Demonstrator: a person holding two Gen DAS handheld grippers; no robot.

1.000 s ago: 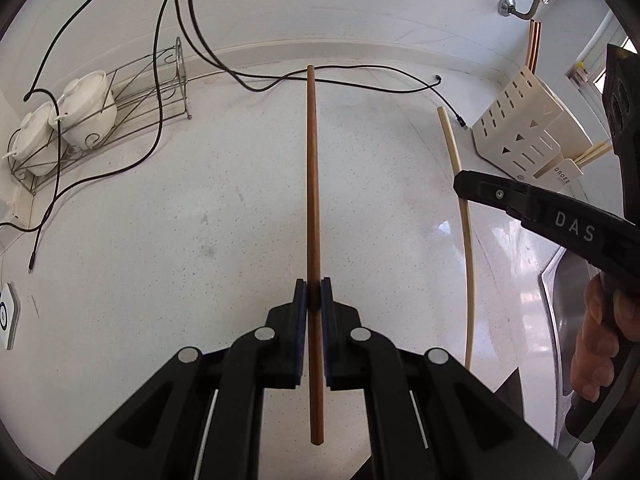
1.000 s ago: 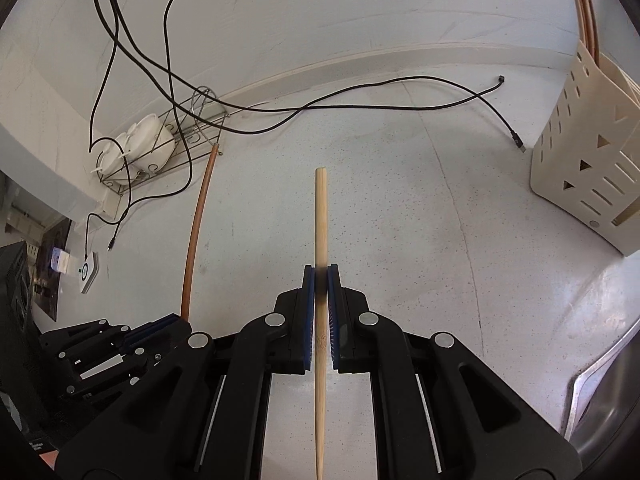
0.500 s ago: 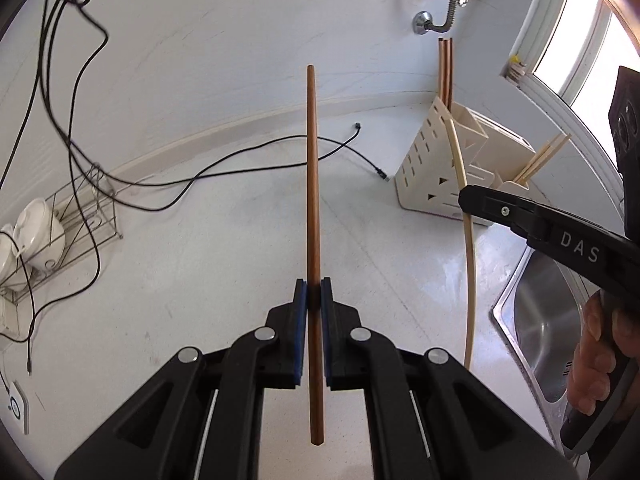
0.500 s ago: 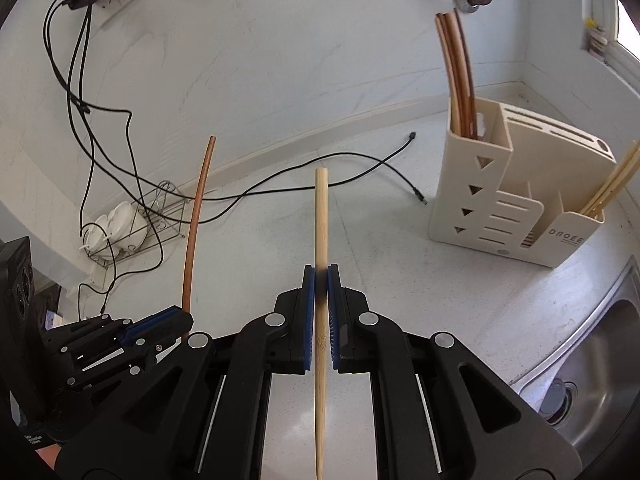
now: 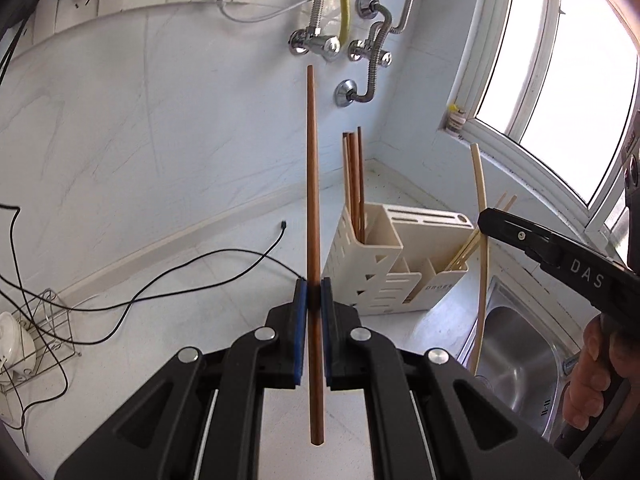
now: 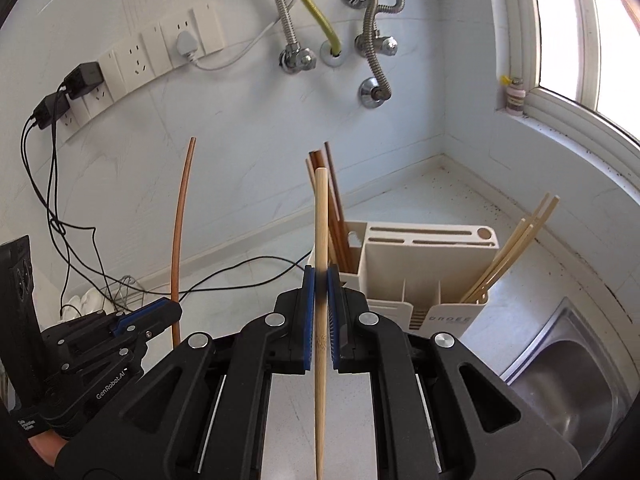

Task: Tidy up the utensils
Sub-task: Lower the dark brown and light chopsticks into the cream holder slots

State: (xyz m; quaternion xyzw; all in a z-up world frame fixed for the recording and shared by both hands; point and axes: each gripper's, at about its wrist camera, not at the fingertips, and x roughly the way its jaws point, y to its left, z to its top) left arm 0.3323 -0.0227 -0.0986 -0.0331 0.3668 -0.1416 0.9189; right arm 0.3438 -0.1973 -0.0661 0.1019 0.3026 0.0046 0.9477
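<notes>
Left claw point(image 5: 314, 300) pinches the brown chopstick point(image 5: 312, 216) near its lower part, stick upright above the surface point(image 5: 168, 320). Right claw point(image 6: 320, 280) pinches the light bamboo chopstick point(image 6: 320, 240) same way. Cream holder point(image 6: 428, 264) w/ brown sticks in left compartment, bamboo ones in right, beside the sink point(image 6: 576, 364)

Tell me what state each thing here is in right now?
Left gripper: shut on brown chopstick.
Right gripper: shut on pale chopstick.
Utensil holder: upright, brown chopsticks in left slot, pale ones in right.
Sink: looks dry.
</notes>
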